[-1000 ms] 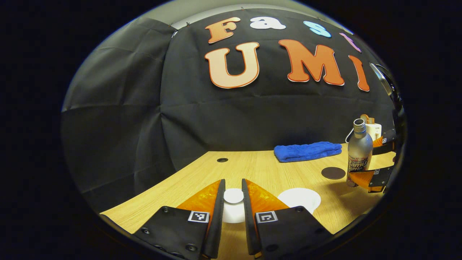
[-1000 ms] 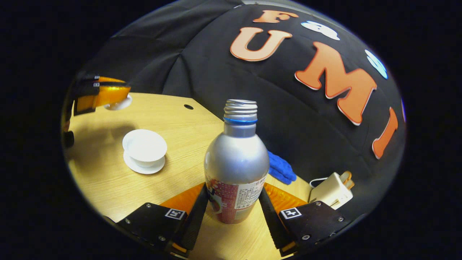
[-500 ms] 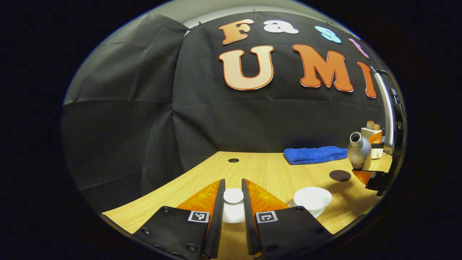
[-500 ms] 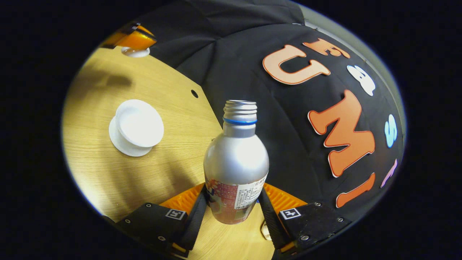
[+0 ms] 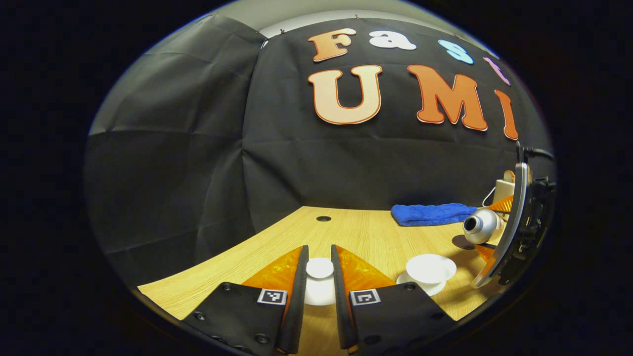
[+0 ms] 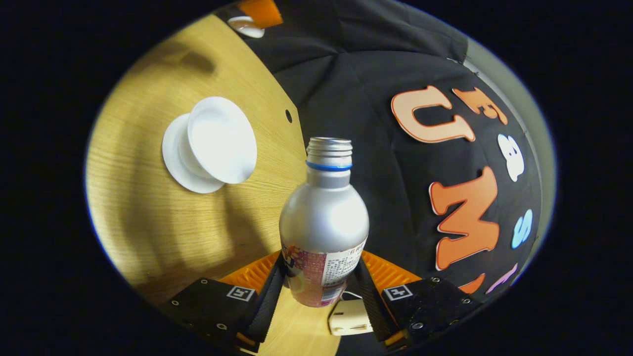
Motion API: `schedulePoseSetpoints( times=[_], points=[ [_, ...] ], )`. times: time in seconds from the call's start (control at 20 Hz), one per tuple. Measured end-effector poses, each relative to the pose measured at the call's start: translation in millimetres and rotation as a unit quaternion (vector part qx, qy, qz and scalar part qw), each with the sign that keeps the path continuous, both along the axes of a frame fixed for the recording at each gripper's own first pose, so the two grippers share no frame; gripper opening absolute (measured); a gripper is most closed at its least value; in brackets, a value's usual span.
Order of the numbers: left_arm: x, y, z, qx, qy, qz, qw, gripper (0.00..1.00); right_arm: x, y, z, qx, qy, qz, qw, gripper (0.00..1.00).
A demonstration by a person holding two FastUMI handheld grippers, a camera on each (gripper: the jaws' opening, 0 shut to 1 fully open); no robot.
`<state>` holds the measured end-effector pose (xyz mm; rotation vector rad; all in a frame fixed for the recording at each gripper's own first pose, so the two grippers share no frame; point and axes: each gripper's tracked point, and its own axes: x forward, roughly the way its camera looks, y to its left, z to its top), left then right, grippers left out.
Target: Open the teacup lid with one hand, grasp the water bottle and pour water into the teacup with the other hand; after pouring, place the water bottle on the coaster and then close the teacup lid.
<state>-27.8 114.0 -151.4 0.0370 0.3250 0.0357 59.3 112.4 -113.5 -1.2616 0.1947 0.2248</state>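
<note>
My left gripper (image 5: 320, 259) is shut on the knob of the white teacup lid (image 5: 319, 291), held just above the wooden table (image 5: 356, 232). The uncovered white teacup (image 5: 430, 268) stands on its saucer to the right. Beyond the cup, the silver water bottle (image 5: 480, 225) lies tipped almost level, its uncapped mouth facing the cup. In the right gripper view my right gripper (image 6: 320, 259) is shut on the bottle (image 6: 324, 222) at its label, and the teacup (image 6: 220, 141) sits up left on its saucer (image 6: 173, 158). The left gripper (image 6: 259, 11) with the lid (image 6: 246, 24) appears at the top.
A dark round coaster (image 5: 460, 242) lies behind the cup, partly under the bottle. A folded blue towel (image 5: 430, 214) rests at the back of the table near a white charger (image 5: 503, 190). A cable hole (image 5: 324, 218) is in the tabletop at the back.
The right gripper has tipped the bottle from upright to nearly level and brought its mouth closer to the teacup. The left gripper keeps holding the lid in about the same place.
</note>
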Motion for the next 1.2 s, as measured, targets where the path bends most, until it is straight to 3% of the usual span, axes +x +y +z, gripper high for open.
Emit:
schedulePoseSetpoints(
  times=[0.45,0.9,1.2],
  points=[
    [-4.7,18.5,-0.9,-0.005,-0.001,0.015,1.0,0.33,5.7,0.7,15.6,-0.112,-0.045,0.039,0.992,0.79],
    [-7.7,25.4,-0.1,-0.011,0.003,0.02,1.0,0.33,11.3,9.1,39.4,-0.206,-0.094,0.087,0.97,0.79],
    [-6.5,26.7,-1.8,-0.016,0.003,0.021,1.0,0.3,18.7,16.0,51.4,-0.22,-0.124,0.102,0.962,0.77]
  ],
)
